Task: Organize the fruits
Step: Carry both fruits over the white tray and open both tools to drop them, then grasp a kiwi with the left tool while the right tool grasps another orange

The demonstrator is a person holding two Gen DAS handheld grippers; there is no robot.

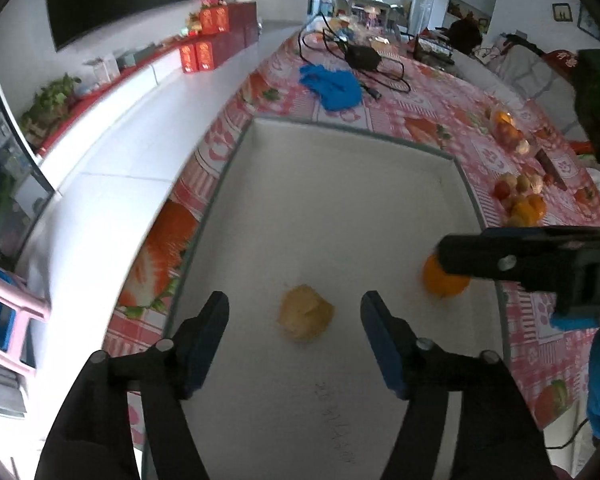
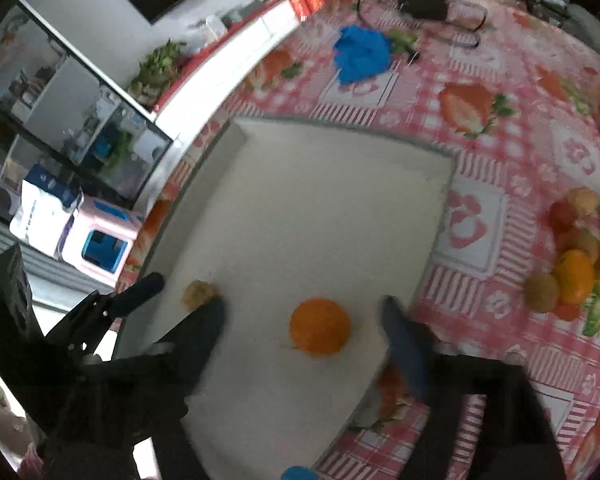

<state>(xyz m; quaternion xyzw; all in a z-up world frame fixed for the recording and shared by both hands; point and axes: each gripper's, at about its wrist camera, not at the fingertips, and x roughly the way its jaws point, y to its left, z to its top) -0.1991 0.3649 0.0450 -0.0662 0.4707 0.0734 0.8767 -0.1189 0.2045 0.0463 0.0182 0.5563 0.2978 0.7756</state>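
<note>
A white shallow tray (image 1: 340, 168) lies on the strawberry-print tablecloth; it also shows in the right wrist view (image 2: 320, 184). A tan lumpy fruit (image 1: 305, 312) lies in the tray between the fingers of my open left gripper (image 1: 294, 312), which hovers just above it. In the right wrist view this tan fruit (image 2: 199, 293) sits at the tray's left edge. An orange (image 2: 319, 327) lies in the tray between the fingers of my open right gripper (image 2: 304, 316). The left wrist view shows the orange (image 1: 444, 282) partly hidden by a finger of the right gripper.
A pile of several fruits (image 2: 580, 256) lies on the tablecloth right of the tray, also in the left wrist view (image 1: 520, 196). A blue cloth (image 1: 332, 86) and black cables (image 1: 364, 60) lie beyond the tray. A pink stool (image 2: 100, 240) stands on the floor to the left.
</note>
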